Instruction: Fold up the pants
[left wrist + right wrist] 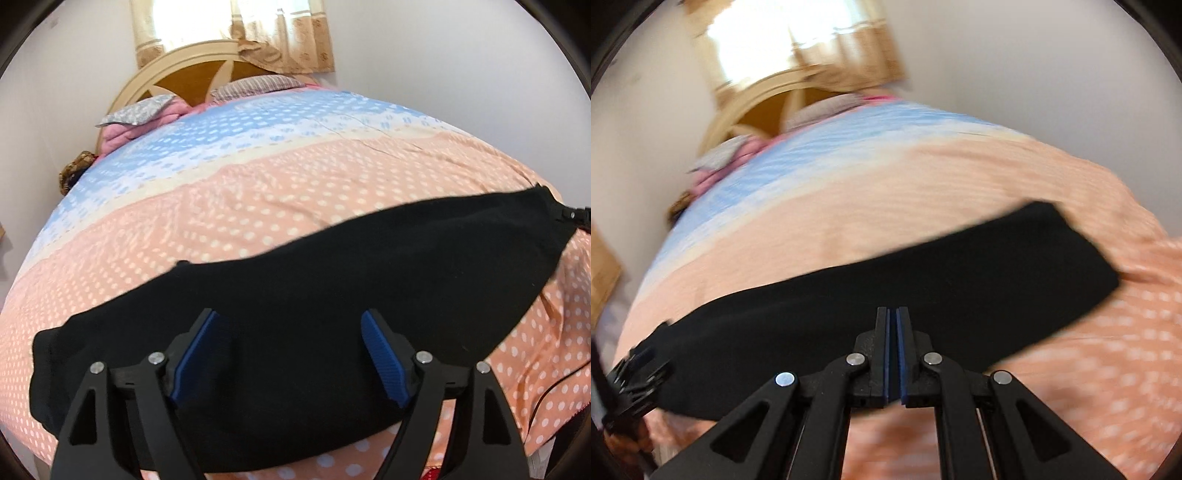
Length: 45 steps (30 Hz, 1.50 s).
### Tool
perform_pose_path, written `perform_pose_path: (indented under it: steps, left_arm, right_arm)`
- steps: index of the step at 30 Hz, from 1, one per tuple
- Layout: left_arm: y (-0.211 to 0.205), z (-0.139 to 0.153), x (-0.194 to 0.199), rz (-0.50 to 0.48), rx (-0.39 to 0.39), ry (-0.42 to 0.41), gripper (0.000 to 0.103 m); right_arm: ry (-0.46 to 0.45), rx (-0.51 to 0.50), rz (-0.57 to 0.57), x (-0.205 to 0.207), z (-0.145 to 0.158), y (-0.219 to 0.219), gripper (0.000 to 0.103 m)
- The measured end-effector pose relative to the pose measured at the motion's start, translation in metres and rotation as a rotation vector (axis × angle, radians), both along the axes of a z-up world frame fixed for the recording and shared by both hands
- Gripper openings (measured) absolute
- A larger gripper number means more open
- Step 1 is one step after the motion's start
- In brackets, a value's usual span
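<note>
Black pants [332,288] lie in a long band across the bed's [258,206] near edge, with bare polka-dot sheet beyond. Left hand-held gripper [288,354] spread wide above them, gripping nothing. Right hand-held gripper [895,317] closed tight, empty as far as the blurred view shows.

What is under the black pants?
The pants lie flat on the dotted bedspread, which shows orange and blue all around them. The part of the bedspread right beneath them is covered, so whether anything else lies there cannot be seen.
</note>
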<state>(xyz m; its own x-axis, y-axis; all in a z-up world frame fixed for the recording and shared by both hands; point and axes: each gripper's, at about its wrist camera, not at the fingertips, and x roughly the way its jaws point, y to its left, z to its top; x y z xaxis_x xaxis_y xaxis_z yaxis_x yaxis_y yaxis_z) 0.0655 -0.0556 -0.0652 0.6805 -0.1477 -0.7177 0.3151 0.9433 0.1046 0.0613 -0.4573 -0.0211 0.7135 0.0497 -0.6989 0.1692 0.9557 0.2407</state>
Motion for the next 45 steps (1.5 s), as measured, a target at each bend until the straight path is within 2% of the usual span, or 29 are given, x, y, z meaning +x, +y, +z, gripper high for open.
perform_pose_path:
  steps: [5, 8, 10, 13, 15, 16, 17, 18, 19, 20, 23, 25, 30, 34, 36, 40, 45]
  left_arm:
    - [0.023, 0.001, 0.008, 0.068, 0.015, -0.013, 0.082]
    - [0.041, 0.000, 0.013, 0.125, 0.044, -0.028, 0.082]
    - [0.054, -0.003, 0.017, 0.161, 0.064, -0.029, 0.087]
    - [0.072, -0.011, 0.021, 0.217, 0.095, -0.023, 0.088]
    - [0.082, -0.017, 0.023, 0.241, 0.105, -0.006, 0.088]
    - [0.086, -0.019, 0.024, 0.250, 0.109, -0.002, 0.088]
    - [0.092, -0.022, 0.024, 0.261, 0.113, 0.001, 0.088]
    - [0.097, -0.023, 0.025, 0.272, 0.117, 0.004, 0.088]
    - [0.104, -0.026, 0.026, 0.288, 0.120, 0.010, 0.088]
    - [0.111, -0.027, 0.026, 0.306, 0.119, 0.016, 0.088]
    - [0.130, -0.027, 0.025, 0.351, 0.109, 0.021, 0.088]
    - [0.140, -0.026, 0.024, 0.376, 0.118, 0.015, 0.088]
    - [0.169, -0.028, 0.024, 0.443, 0.109, 0.020, 0.090]
    - [0.185, -0.033, 0.024, 0.475, 0.105, 0.027, 0.092]
    - [0.189, -0.035, 0.020, 0.481, 0.095, 0.024, 0.095]
    - [0.189, -0.036, 0.019, 0.491, 0.096, 0.023, 0.096]
    - [0.188, -0.031, 0.019, 0.500, 0.108, 0.031, 0.096]
  right_arm:
    - [0.015, 0.050, 0.180, 0.028, -0.009, 0.095, 0.004]
    - [0.022, 0.016, 0.277, 0.036, -0.020, 0.144, 0.004]
    - [0.033, -0.026, 0.343, 0.036, -0.030, 0.179, 0.004]
    - [0.066, -0.034, 0.394, 0.033, -0.048, 0.206, 0.004]
    - [0.032, -0.060, 0.375, 0.028, -0.052, 0.210, 0.008]
    - [0.027, -0.059, 0.381, 0.027, -0.053, 0.212, 0.019]
    - [0.022, -0.039, 0.392, 0.023, -0.053, 0.213, 0.035]
    - [0.018, -0.007, 0.407, 0.020, -0.051, 0.213, 0.044]
    - [0.018, 0.014, 0.422, 0.019, -0.051, 0.215, 0.059]
    - [0.018, 0.010, 0.431, 0.020, -0.051, 0.221, 0.065]
    - [0.019, -0.109, 0.437, 0.017, -0.048, 0.242, 0.065]
    - [-0.006, -0.137, 0.462, 0.011, -0.043, 0.254, 0.065]
    - [-0.042, -0.136, 0.505, 0.008, -0.035, 0.276, 0.065]
    - [-0.002, -0.119, 0.531, 0.012, -0.046, 0.289, 0.065]
    - [0.024, -0.113, 0.533, 0.012, -0.053, 0.291, 0.065]
    - [0.013, -0.124, 0.536, 0.007, -0.052, 0.294, 0.065]
    - [-0.002, -0.057, 0.506, 0.009, -0.046, 0.280, 0.065]
